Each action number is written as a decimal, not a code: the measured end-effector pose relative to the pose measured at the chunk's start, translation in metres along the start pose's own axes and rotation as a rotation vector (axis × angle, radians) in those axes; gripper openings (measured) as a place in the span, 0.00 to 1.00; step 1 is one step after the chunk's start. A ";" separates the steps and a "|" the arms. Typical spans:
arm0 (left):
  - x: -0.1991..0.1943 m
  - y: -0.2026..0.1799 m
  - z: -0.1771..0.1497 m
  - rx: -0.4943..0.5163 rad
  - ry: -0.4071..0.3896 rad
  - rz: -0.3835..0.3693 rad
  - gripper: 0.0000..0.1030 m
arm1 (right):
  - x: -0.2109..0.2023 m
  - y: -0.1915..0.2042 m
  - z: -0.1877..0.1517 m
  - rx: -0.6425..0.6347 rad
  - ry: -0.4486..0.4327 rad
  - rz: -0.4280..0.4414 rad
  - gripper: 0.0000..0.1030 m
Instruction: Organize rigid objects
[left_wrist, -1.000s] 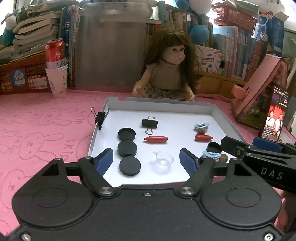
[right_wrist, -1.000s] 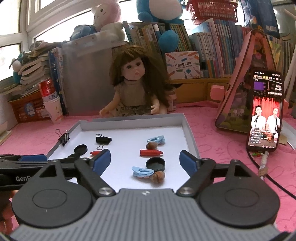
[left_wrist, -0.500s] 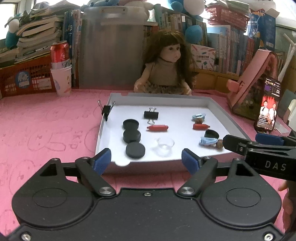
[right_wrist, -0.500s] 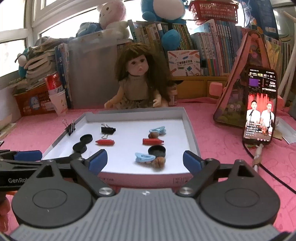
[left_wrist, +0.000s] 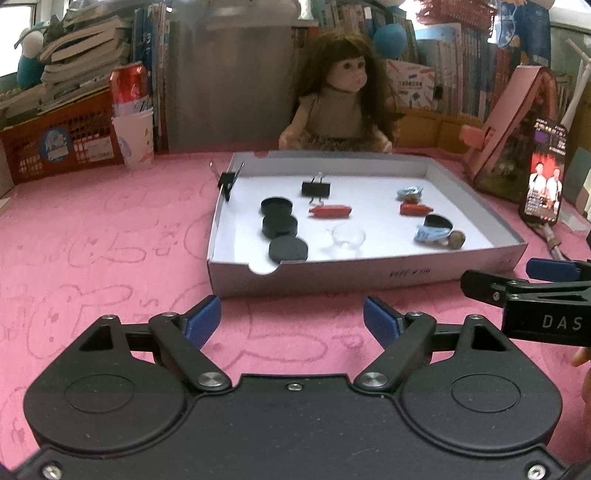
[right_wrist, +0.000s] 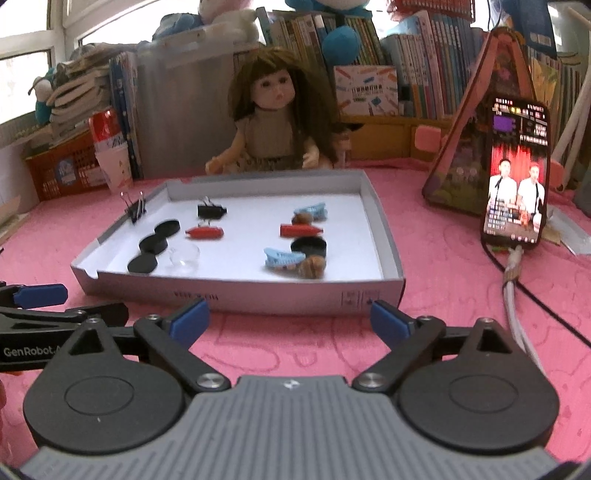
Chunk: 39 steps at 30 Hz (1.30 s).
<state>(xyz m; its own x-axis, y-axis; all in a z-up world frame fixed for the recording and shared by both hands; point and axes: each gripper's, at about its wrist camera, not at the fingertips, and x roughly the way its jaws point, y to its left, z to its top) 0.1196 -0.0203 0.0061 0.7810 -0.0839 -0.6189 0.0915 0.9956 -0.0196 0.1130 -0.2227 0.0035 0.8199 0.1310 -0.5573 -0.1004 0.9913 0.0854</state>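
A shallow white box tray (left_wrist: 369, 275) lies on the pink mat. In it are three black round lids (left_wrist: 279, 225), a clear little cup (left_wrist: 347, 236), two red crayons (left_wrist: 330, 211), black binder clips (left_wrist: 316, 189), blue hair clips (left_wrist: 430, 233), walnuts (left_wrist: 456, 240) and another black lid (right_wrist: 308, 245). My left gripper (left_wrist: 291, 314) stands open over the mat just short of the tray's front wall, with nothing between its fingers. My right gripper (right_wrist: 290, 317) hovers in front of the tray (right_wrist: 258, 295), its jaws opening and nothing between them.
A doll (left_wrist: 343, 107) sits behind the tray. A lit phone (right_wrist: 517, 177) leans on a pink house-shaped stand at the right, its cable (right_wrist: 513, 280) trailing over the mat. A red can in a paper cup (left_wrist: 133, 122), a red basket and books line the back.
Both grippers have pulled back from over the tray, so their fingertips now sit in front of its near wall. Both jaws have spread a little wider. The objects in the tray have not moved.
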 end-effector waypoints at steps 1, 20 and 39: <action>0.001 0.001 -0.002 0.000 0.004 0.003 0.81 | 0.001 0.000 -0.001 0.000 0.007 -0.003 0.96; 0.017 0.004 -0.007 0.003 0.015 0.024 0.87 | 0.018 0.004 -0.011 -0.029 0.090 -0.036 1.00; 0.023 0.003 -0.006 0.004 0.033 0.020 0.99 | 0.021 0.008 -0.011 -0.063 0.104 -0.057 1.00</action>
<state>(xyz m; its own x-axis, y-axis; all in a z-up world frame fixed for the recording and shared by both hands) 0.1339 -0.0186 -0.0131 0.7621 -0.0628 -0.6445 0.0785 0.9969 -0.0043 0.1230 -0.2115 -0.0161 0.7627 0.0718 -0.6428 -0.0929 0.9957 0.0011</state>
